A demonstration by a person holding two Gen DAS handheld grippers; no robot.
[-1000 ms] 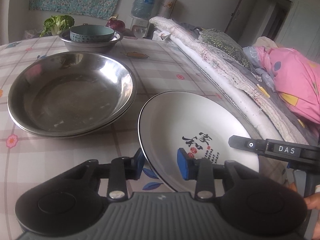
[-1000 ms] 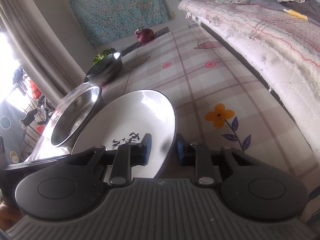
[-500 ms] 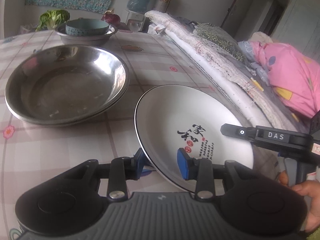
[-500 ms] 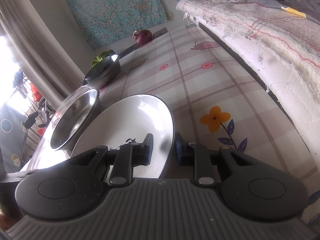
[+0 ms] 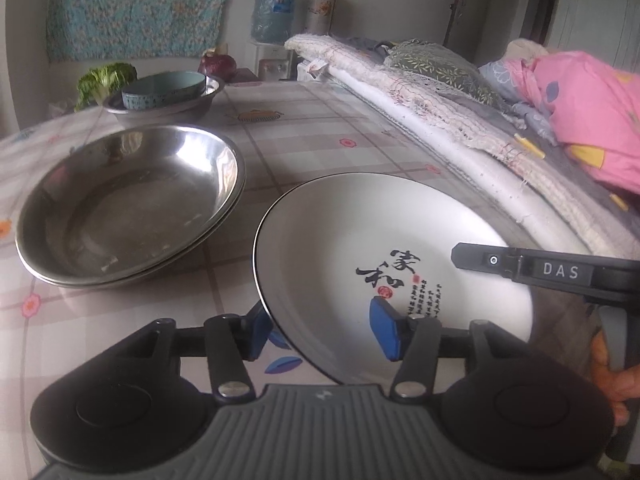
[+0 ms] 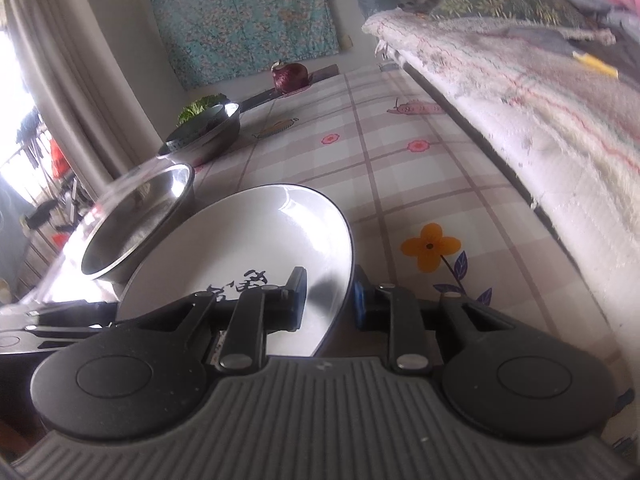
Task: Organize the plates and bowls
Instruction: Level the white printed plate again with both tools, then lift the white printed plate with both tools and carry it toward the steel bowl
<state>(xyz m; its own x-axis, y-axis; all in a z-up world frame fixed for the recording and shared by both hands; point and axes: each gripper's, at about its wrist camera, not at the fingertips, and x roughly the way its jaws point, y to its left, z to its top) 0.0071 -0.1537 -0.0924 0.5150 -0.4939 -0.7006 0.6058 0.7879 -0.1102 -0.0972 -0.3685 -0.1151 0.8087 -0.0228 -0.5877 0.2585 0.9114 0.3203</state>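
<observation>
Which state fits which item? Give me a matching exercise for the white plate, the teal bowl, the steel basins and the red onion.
Things:
1. white plate
2. teal bowl
3. large steel basins
4. red onion

States:
A. nested as a pair on the tablecloth, left of the plate
B. sitting inside a smaller steel bowl at the far end
C. rim between the fingers of both grippers
D. alone at the far table edge, near the wall

Pairs: 1-C, 2-B, 3-A, 4-D
</observation>
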